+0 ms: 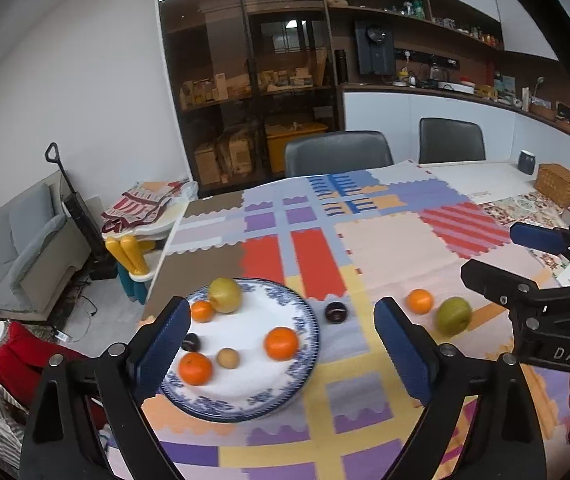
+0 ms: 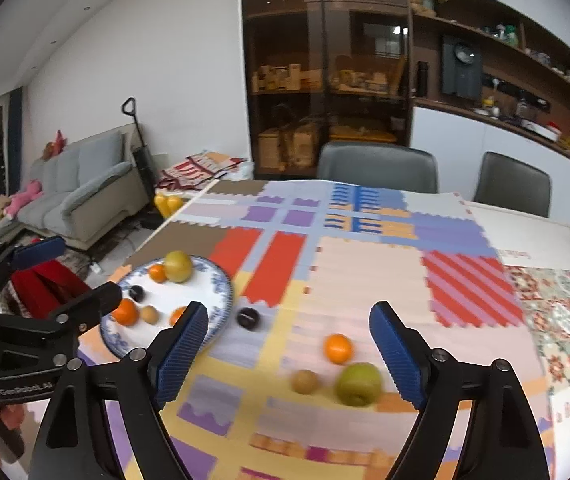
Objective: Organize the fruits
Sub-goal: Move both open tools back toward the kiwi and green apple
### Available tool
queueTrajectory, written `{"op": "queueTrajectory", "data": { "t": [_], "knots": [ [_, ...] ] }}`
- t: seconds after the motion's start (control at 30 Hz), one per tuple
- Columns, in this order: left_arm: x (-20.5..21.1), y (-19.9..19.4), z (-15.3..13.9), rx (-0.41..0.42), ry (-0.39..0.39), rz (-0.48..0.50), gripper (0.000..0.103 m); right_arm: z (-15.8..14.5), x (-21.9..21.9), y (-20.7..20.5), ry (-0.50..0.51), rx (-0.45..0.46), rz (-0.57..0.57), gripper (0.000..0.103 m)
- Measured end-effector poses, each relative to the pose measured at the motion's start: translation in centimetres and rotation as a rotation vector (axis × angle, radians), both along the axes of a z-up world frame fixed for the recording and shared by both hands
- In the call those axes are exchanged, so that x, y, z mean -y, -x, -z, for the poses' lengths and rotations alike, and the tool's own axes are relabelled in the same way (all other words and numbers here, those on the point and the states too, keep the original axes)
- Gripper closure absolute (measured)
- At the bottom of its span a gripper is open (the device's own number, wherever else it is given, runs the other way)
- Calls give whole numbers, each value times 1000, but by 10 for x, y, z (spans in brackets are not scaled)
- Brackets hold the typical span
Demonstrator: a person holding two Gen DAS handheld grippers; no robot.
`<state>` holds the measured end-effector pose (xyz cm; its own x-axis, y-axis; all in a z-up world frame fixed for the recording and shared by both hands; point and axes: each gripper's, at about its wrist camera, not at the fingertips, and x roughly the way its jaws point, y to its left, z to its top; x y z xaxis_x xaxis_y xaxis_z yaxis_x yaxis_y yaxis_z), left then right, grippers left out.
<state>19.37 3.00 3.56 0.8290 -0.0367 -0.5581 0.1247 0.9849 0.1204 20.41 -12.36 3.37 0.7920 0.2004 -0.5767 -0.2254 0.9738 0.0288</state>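
Observation:
A blue-and-white plate (image 1: 305, 332) (image 2: 221, 292) at the table's left holds a yellow-green pear (image 1: 225, 295), three oranges (image 1: 281, 344), a dark plum (image 1: 191, 342) and a small brown fruit (image 1: 228, 358). On the cloth lie a dark plum (image 1: 336, 313) (image 2: 248, 317), an orange (image 1: 419, 301) (image 2: 337, 348), a green pear (image 1: 453, 315) (image 2: 357, 383) and a small brown fruit (image 2: 305, 381). My left gripper (image 1: 281, 348) is open and empty above the plate. My right gripper (image 2: 289, 354) is open and empty above the loose fruits; it also shows in the left wrist view (image 1: 501, 256).
A patchwork cloth (image 1: 385, 240) covers the table. Two grey chairs (image 1: 339, 152) stand at the far side. A wicker basket (image 1: 557, 182), a dark mug (image 1: 527, 161) and a bowl sit at the far right. A sofa (image 2: 77, 192) is left of the table.

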Motion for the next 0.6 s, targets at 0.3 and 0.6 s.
{"op": "queueTrajectory", "data": {
  "t": [0.3,0.6],
  "knots": [
    [25,12,10,-5,53,50,8,-2,34,20,19,31,69,19],
    [50,23,24,50,19,158,8,7,45,36,99,66,90,19]
  ]
}}
